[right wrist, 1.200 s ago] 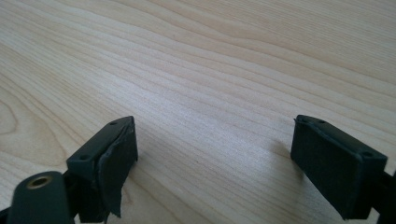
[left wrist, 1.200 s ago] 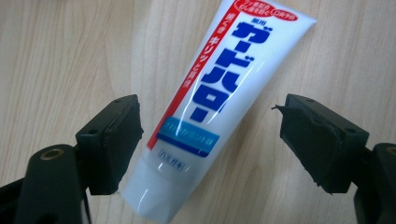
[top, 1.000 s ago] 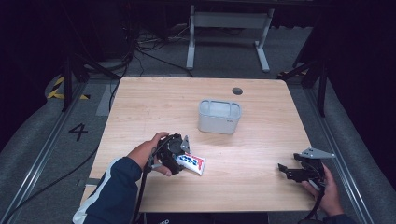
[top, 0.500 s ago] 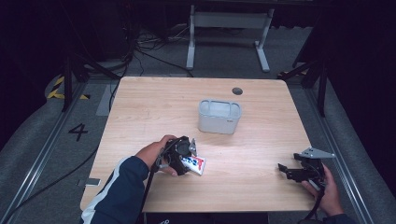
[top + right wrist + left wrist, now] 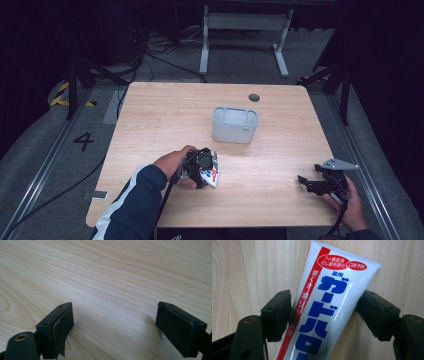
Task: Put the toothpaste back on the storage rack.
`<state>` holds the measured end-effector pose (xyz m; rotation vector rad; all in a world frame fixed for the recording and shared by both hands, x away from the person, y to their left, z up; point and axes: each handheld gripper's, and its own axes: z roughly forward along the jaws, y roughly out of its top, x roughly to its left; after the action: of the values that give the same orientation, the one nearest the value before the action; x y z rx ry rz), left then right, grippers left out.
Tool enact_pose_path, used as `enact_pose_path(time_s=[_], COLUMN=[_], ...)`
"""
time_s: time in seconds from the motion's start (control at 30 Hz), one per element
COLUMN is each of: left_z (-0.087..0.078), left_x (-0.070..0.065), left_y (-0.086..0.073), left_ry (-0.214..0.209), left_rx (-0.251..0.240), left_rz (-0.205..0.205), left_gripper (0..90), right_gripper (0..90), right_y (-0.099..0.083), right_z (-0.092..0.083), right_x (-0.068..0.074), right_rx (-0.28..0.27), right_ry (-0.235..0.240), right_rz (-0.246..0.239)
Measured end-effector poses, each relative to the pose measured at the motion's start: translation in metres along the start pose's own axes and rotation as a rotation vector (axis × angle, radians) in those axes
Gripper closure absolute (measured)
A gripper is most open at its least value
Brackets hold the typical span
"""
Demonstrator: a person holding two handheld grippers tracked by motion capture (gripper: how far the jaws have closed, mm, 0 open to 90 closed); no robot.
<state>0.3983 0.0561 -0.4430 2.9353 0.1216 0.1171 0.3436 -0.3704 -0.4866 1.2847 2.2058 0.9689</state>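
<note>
Two hand-held grippers work at the near side of the surface (image 5: 165, 110). The left hand-held gripper (image 5: 206, 170) sits at about 7 o'clock from the surface's middle, clear of the near edge, with bare wood open to its left and ahead. Its jaws have just been closing, and in the left gripper view they straddle the toothpaste tube (image 5: 329, 307): the left pad touches the tube's red-striped side, while the right pad stands at the tube's other edge, and whether it presses there cannot be told. The tube lies flat on the wood, its long axis running from about 7 o'clock to 1 o'clock in that view, with the flat crimped end at the far, 1 o'clock side. The right hand-held gripper (image 5: 320, 182) rests at about 4 o'clock, near the right edge and close to the near edge; its jaws stand wide apart over bare wood. Farther off, toward 12 o'clock from the tube, the grey bin (image 5: 235, 125) stands upright, well apart from both, with open wood all round it.
</note>
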Motion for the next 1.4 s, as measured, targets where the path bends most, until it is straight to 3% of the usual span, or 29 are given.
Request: enact_pose_path(time_s=[0.27, 0.43, 0.53, 0.7, 0.93, 1.03, 1.4], left_z=[0.003, 0.002, 0.002, 0.001, 0.002, 0.003, 0.002], left_x=[0.002, 0.003, 0.001, 0.000, 0.004, 0.004, 0.001], left_y=[0.005, 0.006, 0.007, 0.011, 0.016, 0.017, 0.015], left_ry=[-0.032, -0.047, -0.055, -0.064, -0.091, -0.112, -0.098], left_rx=[-0.015, 0.006, -0.002, 0.027, 0.063, 0.056, 0.026], left_rz=[0.012, 0.024, 0.042, 0.070, 0.061, 0.046, 0.051], left_gripper=[28.2, 29.3, 33.3, 39.5, 38.0, 36.0, 39.4], right_gripper=[15.3, 15.2, 15.2, 15.2, 15.0, 15.1, 15.0], right_y=[0.000, 0.000, 0.000, 0.000, 0.001, 0.001, 0.001], right_z=[0.000, 0.000, 0.000, 0.000, 0.001, 0.001, 0.001], right_x=[0.000, 0.000, 0.000, 0.000, -0.001, -0.001, -0.001], right_rx=[0.001, 0.001, 0.001, 0.001, 0.000, 0.000, 0.000], right_ry=[0.003, 0.005, 0.005, 0.005, 0.007, 0.007, 0.008], right_rz=[0.005, 0.008, 0.008, 0.007, 0.005, 0.005, 0.004])
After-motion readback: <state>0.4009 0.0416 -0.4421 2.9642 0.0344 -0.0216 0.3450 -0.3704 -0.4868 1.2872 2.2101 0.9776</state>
